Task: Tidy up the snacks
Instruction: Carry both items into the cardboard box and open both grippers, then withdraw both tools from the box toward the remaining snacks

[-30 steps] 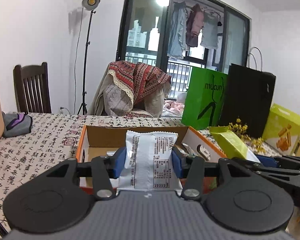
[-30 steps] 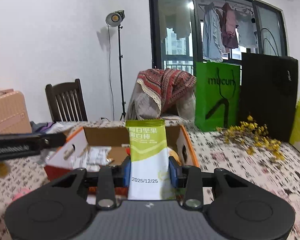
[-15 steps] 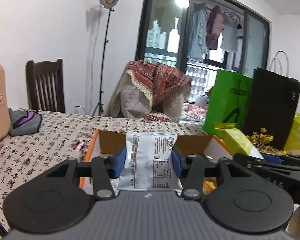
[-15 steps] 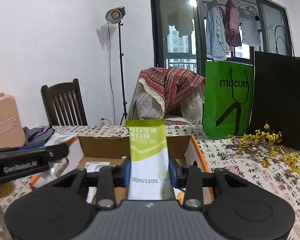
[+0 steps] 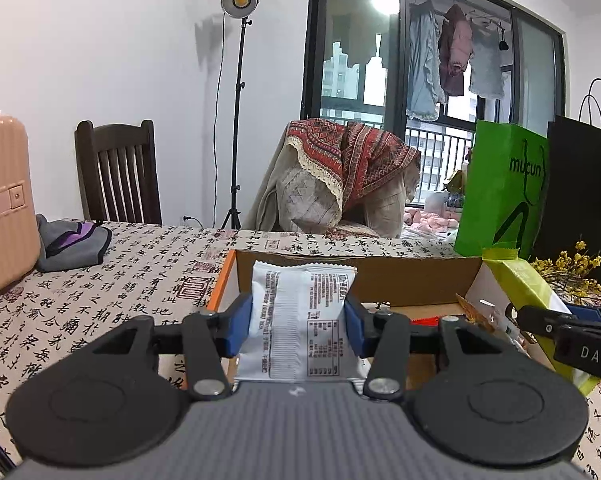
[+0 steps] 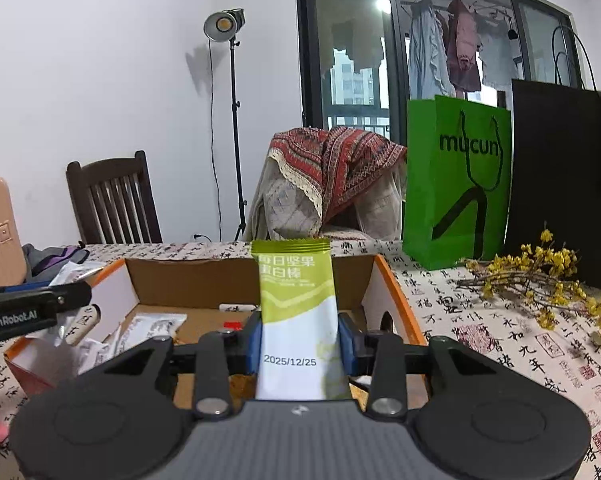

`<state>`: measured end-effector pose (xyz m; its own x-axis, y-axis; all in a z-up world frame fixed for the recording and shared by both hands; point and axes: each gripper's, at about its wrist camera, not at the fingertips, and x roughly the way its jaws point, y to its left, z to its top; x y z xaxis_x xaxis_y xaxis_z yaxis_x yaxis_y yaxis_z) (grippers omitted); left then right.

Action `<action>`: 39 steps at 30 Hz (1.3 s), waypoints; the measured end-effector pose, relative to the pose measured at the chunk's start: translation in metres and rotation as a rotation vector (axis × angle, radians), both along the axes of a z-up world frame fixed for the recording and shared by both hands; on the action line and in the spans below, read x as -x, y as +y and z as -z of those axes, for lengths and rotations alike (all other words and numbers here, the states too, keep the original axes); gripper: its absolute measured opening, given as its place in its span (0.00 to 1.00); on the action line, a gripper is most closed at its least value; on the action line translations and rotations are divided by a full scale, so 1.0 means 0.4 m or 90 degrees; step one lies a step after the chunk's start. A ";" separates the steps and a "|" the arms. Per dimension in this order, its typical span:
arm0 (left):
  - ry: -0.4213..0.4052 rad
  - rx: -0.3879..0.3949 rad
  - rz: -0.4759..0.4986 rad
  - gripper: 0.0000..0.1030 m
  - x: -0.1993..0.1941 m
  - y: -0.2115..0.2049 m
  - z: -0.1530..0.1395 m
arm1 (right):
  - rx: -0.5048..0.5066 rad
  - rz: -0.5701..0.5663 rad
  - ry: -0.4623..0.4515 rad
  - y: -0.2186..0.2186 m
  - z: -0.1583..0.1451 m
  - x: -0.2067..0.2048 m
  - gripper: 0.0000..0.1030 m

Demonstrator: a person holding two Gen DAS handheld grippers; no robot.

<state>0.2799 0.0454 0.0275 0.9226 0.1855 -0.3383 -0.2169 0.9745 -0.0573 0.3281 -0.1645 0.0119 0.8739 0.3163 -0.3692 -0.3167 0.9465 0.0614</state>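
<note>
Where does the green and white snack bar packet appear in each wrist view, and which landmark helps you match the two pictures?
Left wrist view: the green and white snack bar packet is at the right edge, angled over the box's right side.
Right wrist view: the packet stands at centre, clamped in the right tool.
Shared landmark: the green mucun bag on the table.

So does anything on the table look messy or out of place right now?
Mostly tidy. Loose yellow flower sprigs lie scattered on the tablecloth beside the green bag, and a grey pouch sits crumpled near the chair.
</note>
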 end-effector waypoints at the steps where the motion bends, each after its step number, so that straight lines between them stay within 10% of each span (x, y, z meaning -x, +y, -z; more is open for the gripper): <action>1: -0.003 -0.002 -0.004 0.54 0.002 0.000 0.002 | 0.000 -0.002 -0.001 -0.001 0.002 0.000 0.37; 6: -0.028 0.003 -0.015 0.98 0.019 0.003 0.002 | -0.006 -0.014 0.001 -0.004 0.004 0.004 0.54; 8: -0.043 0.013 -0.020 1.00 0.028 0.006 0.000 | -0.017 -0.014 -0.006 -0.010 0.002 0.007 0.91; 10: -0.040 0.019 -0.019 1.00 0.031 0.008 -0.002 | -0.028 -0.016 -0.013 -0.016 0.000 0.011 1.00; 39: -0.063 0.049 -0.018 1.00 0.115 -0.008 -0.106 | -0.032 0.018 -0.056 -0.048 -0.096 0.081 1.00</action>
<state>0.2338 0.0422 0.0701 0.9469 0.1891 -0.2600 -0.2339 0.9601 -0.1535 0.2959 -0.1838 0.0504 0.9109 0.3077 -0.2748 -0.2964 0.9515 0.0827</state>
